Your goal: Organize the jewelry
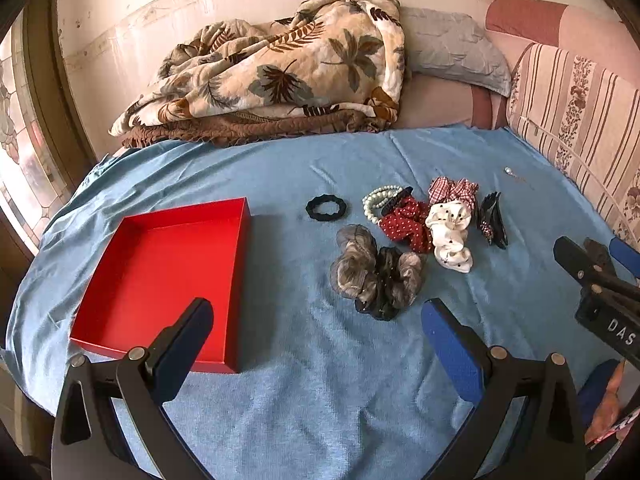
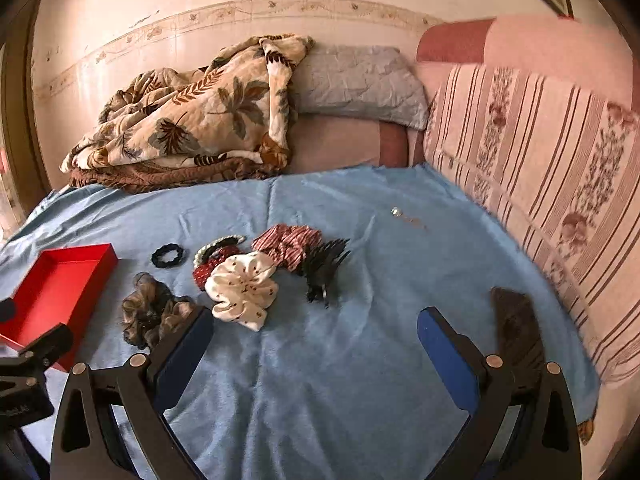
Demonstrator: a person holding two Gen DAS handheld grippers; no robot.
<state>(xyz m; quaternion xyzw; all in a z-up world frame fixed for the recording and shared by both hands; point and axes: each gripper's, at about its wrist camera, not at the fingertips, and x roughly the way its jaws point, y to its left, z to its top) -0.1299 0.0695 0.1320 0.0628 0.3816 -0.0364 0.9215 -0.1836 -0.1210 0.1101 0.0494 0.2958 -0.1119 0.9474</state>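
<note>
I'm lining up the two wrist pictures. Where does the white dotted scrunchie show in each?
Left wrist view: white scrunchie right of centre, between the red dotted scrunchie and the black hair claw.
Right wrist view: white scrunchie left of centre, nearest in the pile.
Shared landmark: red box, to the left in both.

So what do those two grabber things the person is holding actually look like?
Both look alike. The left gripper and the right gripper each have a black plastic frame with two angled fingers, faced with flat blue pads and joined by round silver pins. White letters, "DAS", mark the right gripper's body where it shows in the left camera. No cables show, and no sleeve is clearly visible.
</note>
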